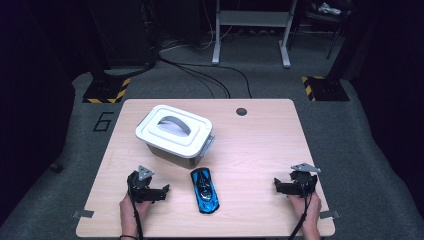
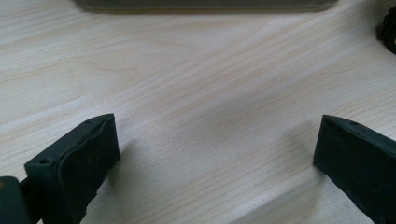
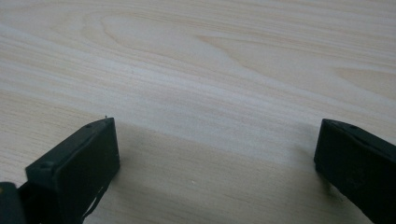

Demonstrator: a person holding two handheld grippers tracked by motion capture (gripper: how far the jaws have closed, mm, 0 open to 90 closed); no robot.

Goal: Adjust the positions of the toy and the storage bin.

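Both grippers, left and right, rest fingers apart on the desk; toy car and lidded box untouched.

toy car: blue, black | box: white lid, grey handle | table: pale wood grain

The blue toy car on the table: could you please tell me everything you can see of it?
The glossy blue toy car has a black roof and windows and looks like plastic or painted metal. It rests flat on the pale wooden table, lengthwise toward the person and slightly angled, just in front of the white lidded plastic box, between the two grippers. Nothing touches it except the table.
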